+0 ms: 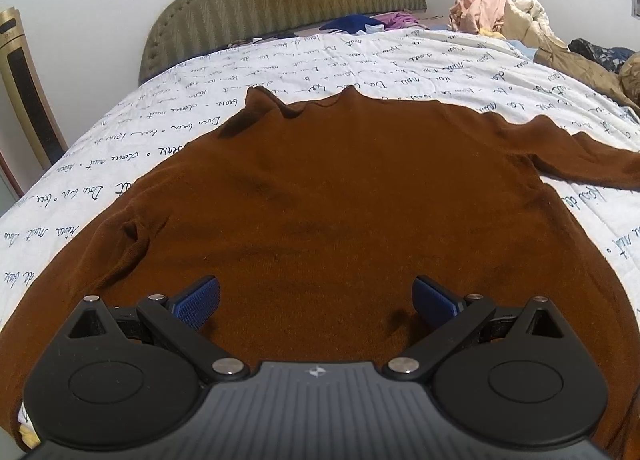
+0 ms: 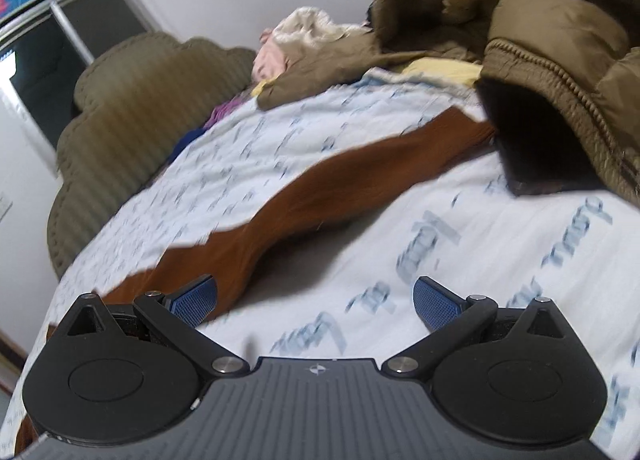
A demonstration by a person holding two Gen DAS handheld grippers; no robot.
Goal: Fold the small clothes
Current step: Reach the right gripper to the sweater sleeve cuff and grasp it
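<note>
Rust-brown knit sweater (image 1: 340, 196) flat on script-printed quilt (image 1: 120, 164), left gripper (image 1: 316, 302) spread wide above its hem, right gripper (image 2: 316, 302) wide beside the sleeve (image 2: 320, 196), puffy olive jacket (image 2: 560, 40) nearby

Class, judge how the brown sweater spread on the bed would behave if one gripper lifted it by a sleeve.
The brown sweater lies flat with soft wrinkles, so it would probably drape limply. Its long sleeve would likely rise first, the body dragging behind. The knit looks matte, so it probably would not slip from the pads.

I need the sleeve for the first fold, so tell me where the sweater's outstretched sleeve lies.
In the right wrist view the brown sweater sleeve runs diagonally across the printed quilt, its far end beside the olive puffer jacket at upper right.
</note>
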